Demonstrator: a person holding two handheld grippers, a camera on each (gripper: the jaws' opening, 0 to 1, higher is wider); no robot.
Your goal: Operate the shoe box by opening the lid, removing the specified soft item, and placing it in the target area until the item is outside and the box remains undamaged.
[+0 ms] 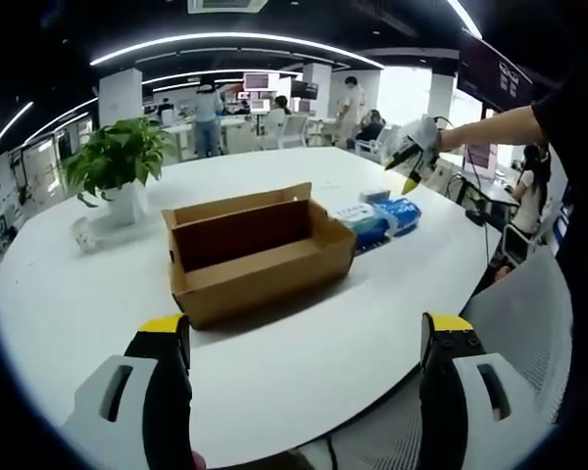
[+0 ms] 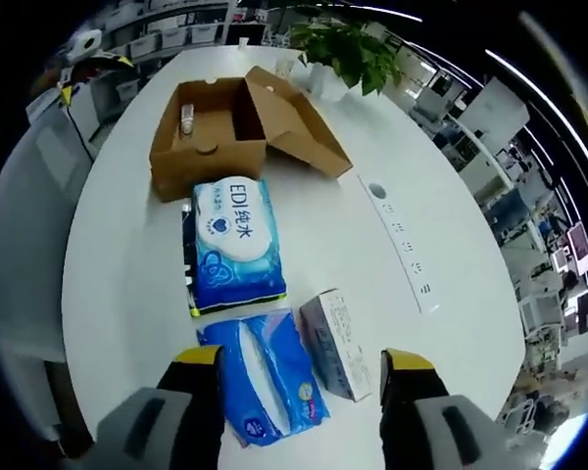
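My left gripper (image 1: 304, 338) hangs over the near edge of the round white table (image 1: 69, 294), jaws spread wide with nothing between them. Ahead of it the cardboard shoe box (image 1: 250, 257) sits open near the table's middle, its lid (image 2: 299, 122) folded back. My right gripper (image 2: 299, 377) hovers above the soft packs, jaws also wide apart and empty. Just beside the box lies a blue wet-wipe pack (image 2: 233, 245); nearer my right jaws lie a blue tissue pack (image 2: 265, 377) and a small white carton (image 2: 335, 345), touching side by side. A potted plant (image 1: 118, 162) stands towards the table's far edge, beyond the box. Inside the box, something small rests against a wall; I cannot tell what.
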